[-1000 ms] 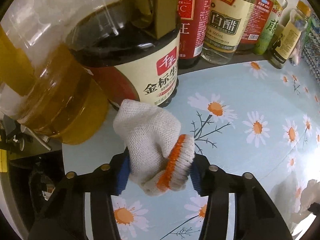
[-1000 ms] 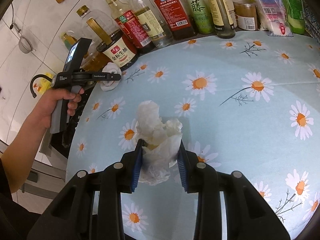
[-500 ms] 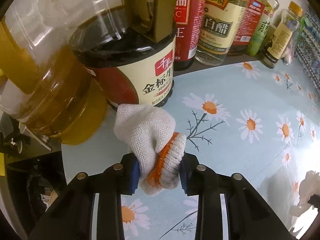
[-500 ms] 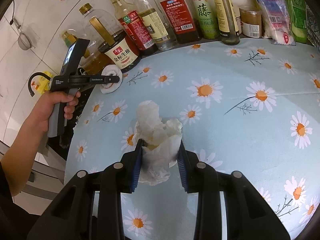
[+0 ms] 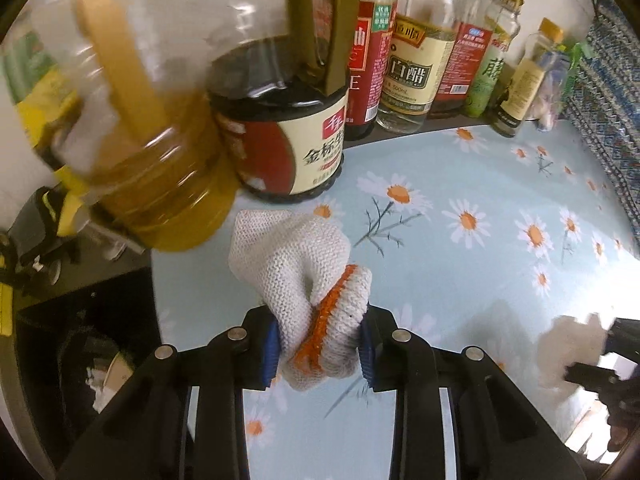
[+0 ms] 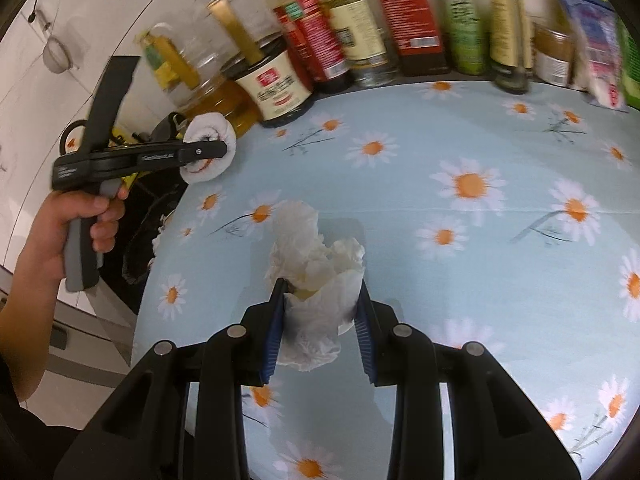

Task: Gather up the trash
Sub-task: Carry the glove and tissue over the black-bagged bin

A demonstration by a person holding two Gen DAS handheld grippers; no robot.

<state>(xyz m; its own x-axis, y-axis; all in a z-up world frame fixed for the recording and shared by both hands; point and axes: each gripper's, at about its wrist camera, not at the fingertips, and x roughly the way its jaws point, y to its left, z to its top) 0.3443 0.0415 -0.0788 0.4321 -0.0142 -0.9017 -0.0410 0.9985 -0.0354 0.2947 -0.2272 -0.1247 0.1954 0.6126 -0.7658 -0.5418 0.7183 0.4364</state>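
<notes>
Glove: a white knit glove with an orange cuff band, bunched up and clamped between the blue pads of the left tool, held at the table's edge just in front of the bottles.
Tissue: a crumpled white tissue, pinched between the pads of the right tool above the daisy-print table.
Left tool, seen from the right wrist: a hand grips its handle at the left rim of the table, the rolled glove at its tip.
Bottles: a dark soy sauce jug and an oil jug stand just behind the glove; a row of sauce and vinegar bottles lines the back of the table.
Focus: both views are partly motion-blurred.
</notes>
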